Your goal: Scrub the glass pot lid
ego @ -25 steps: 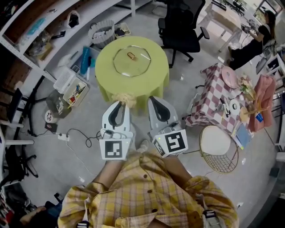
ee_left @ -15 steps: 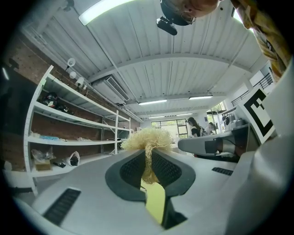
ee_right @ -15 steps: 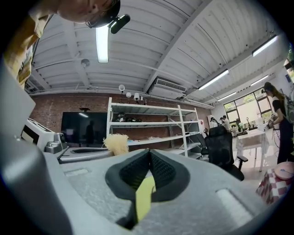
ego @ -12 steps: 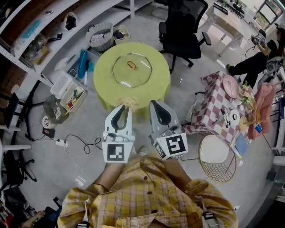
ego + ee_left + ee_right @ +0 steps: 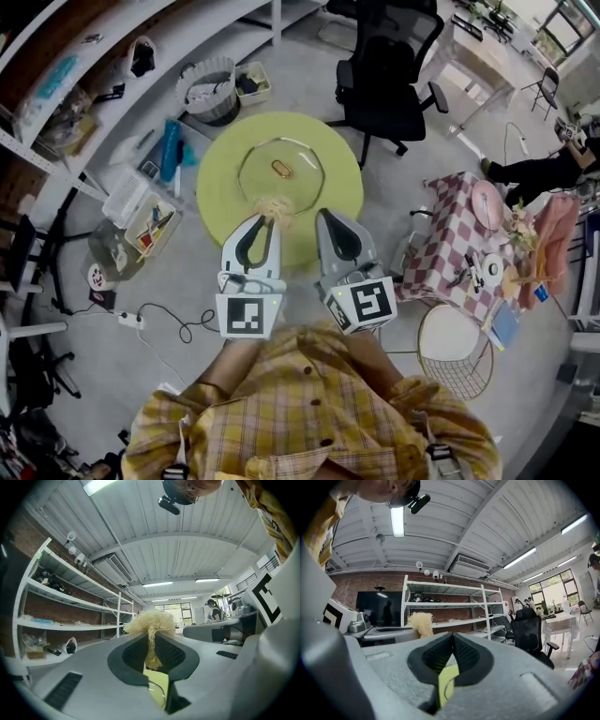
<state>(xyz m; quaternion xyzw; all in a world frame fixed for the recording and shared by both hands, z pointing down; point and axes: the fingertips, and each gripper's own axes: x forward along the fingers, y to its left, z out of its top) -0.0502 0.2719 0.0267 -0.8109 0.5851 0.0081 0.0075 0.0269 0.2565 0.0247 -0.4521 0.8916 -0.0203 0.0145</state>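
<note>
Straight ahead of both claws, the glass pot lid (image 5: 279, 173) lies flat mid-way on the round green surface (image 5: 220, 178); the left claw (image 5: 265, 220), clamped on a straw-coloured scrubbing tuft (image 5: 272, 206), looks nearest the lid's near rim; the right claw (image 5: 328, 220), beside it, is closed on nothing.

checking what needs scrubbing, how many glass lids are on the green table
1. The glass lid lies in the middle of the green table, just beyond the scrubber in the left gripper. None seems hidden.
</note>
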